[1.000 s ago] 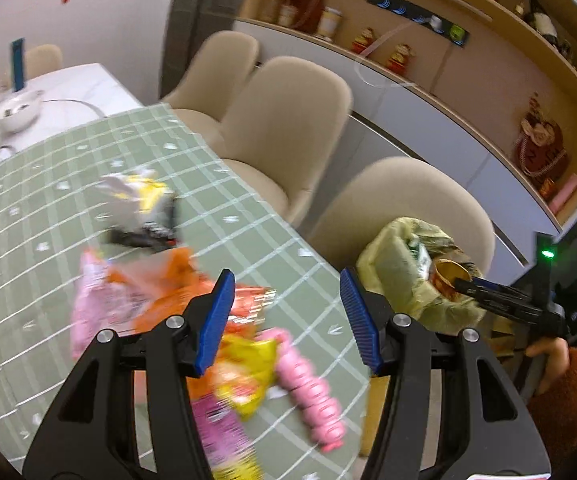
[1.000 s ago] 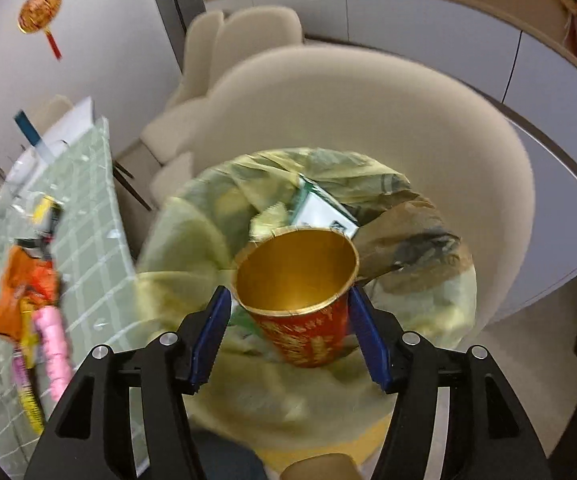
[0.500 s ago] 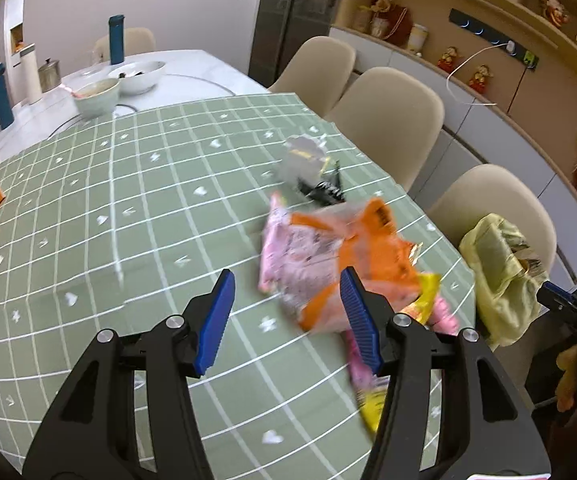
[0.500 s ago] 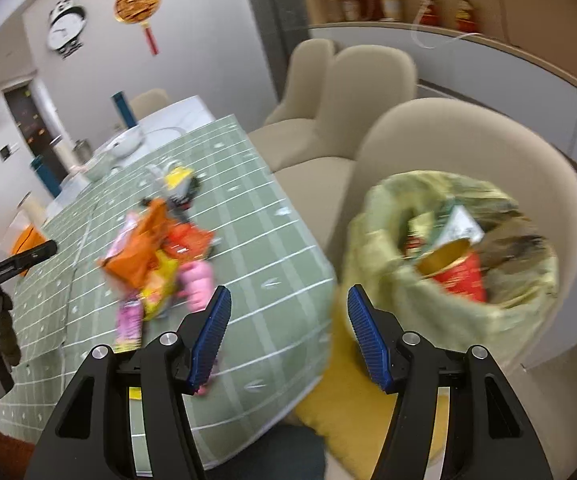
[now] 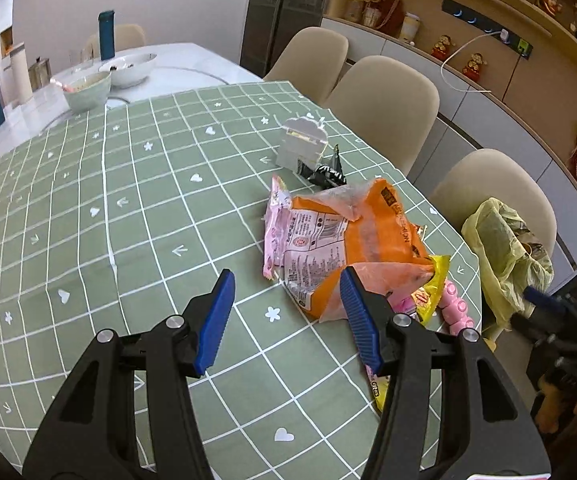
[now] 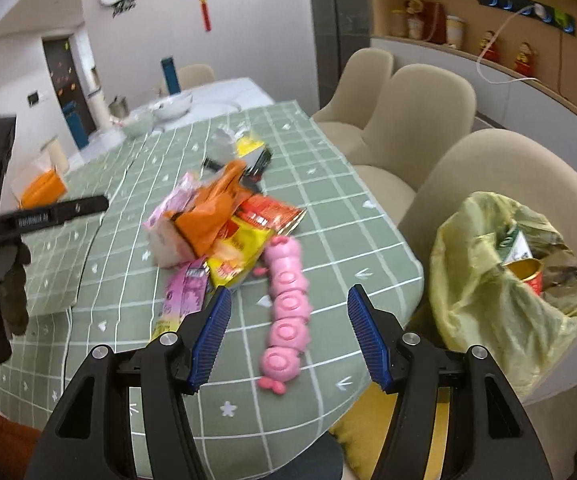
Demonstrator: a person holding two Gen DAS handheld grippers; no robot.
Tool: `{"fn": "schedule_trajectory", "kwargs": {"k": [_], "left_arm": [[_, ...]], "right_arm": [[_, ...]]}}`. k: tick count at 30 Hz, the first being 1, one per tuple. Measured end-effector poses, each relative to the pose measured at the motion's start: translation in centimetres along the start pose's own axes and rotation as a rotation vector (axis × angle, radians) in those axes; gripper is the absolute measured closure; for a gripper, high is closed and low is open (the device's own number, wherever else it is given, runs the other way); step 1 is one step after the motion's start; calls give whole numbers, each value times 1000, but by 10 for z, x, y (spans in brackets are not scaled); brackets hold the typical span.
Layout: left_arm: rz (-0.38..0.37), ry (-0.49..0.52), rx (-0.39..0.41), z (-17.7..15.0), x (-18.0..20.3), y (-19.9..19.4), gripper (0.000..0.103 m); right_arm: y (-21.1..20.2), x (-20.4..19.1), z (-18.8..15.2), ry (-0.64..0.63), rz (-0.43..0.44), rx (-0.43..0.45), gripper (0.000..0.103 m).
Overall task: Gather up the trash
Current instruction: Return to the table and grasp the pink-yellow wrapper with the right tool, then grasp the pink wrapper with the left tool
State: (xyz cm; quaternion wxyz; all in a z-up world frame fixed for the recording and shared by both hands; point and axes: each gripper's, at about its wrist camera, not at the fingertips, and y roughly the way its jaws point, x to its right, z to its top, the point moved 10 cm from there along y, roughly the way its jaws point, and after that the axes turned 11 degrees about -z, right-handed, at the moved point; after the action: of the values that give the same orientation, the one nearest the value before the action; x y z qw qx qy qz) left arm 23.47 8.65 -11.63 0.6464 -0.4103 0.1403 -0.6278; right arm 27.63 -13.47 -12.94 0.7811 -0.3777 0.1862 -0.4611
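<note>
Now the trash sits heaped near the table's right edge: an orange snack bag (image 5: 372, 240) lying over a pink wrapper (image 5: 276, 224), a yellow wrapper (image 6: 240, 252) and a red one (image 6: 272, 212) tucked under them, and a pink segmented tray (image 6: 288, 312) stretching toward the near corner. Further back stand a small white carton (image 5: 302, 144) and a black wrapper (image 5: 326, 174). The yellow bin bag (image 6: 500, 292) rests on the nearest beige chair (image 6: 500, 176), just off the table edge, with a red-and-gold paper cup (image 6: 526, 274) already inside.

Both tools hang empty with jaws apart: the left gripper (image 5: 288, 312) hovers just short of the orange bag, the right gripper (image 6: 288, 328) over the pink tray. The next pick looks like one of those two. For the bag, I'd come down on a crumpled ridge rather than the flat face (slick film slips), and lift clear so the wrappers beneath don't drag off the edge.

The green checked tablecloth (image 5: 128, 220) covers the near table; beyond it a white table (image 5: 192, 64) carries two bowls (image 5: 108, 80), and more beige chairs line the right side below wooden shelves (image 5: 488, 8) with figurines.
</note>
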Motion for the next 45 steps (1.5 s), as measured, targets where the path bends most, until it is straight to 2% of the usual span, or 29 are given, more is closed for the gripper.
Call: {"fn": "schedule_trajectory", "kwargs": {"k": [2, 3, 5, 8, 10, 13, 14, 18, 22, 26, 29, 34, 38, 42, 45], "left_arm": [[-16, -38, -5, -3, -7, 2, 51], [-23, -52, -5, -4, -9, 2, 51], [-36, -81, 2, -8, -16, 2, 51], [-44, -119, 5, -12, -26, 2, 51], [-49, -136, 9, -12, -31, 2, 49], [-66, -136, 10, -11, -33, 3, 43], [-79, -136, 2, -11, -32, 4, 42], [-102, -126, -49, -18, -27, 15, 41], [-88, -123, -77, -22, -23, 26, 41], [-96, -130, -96, -17, -21, 38, 41], [-106, -131, -110, -10, -15, 47, 43], [-162, -115, -117, -6, 6, 55, 44], [-192, -81, -94, -2, 24, 56, 44], [-138, -17, -89, 14, 26, 68, 44], [-69, -56, -56, 27, 1, 74, 44]], "right_arm": [[13, -9, -10, -54, -36, -49, 46], [16, -16, -13, -70, -26, -57, 46], [16, -31, -14, -69, 44, -56, 46], [20, -59, -8, -55, 207, -56, 46], [24, -75, -5, -57, 249, -56, 46], [41, -94, -7, -83, 269, -90, 46], [48, -100, -11, -98, 275, -117, 50], [49, -111, -23, -129, 331, -161, 78], [31, -96, -19, -131, 287, -114, 84], [15, -63, -12, -41, 249, -75, 85], [4, -34, -5, 24, 185, -30, 85], [2, -13, -8, 83, 137, -24, 85], [3, -10, -15, 91, 127, -31, 85], [4, -13, -14, 80, 117, -25, 85], [1, -12, -13, 71, 104, -6, 85]]}}
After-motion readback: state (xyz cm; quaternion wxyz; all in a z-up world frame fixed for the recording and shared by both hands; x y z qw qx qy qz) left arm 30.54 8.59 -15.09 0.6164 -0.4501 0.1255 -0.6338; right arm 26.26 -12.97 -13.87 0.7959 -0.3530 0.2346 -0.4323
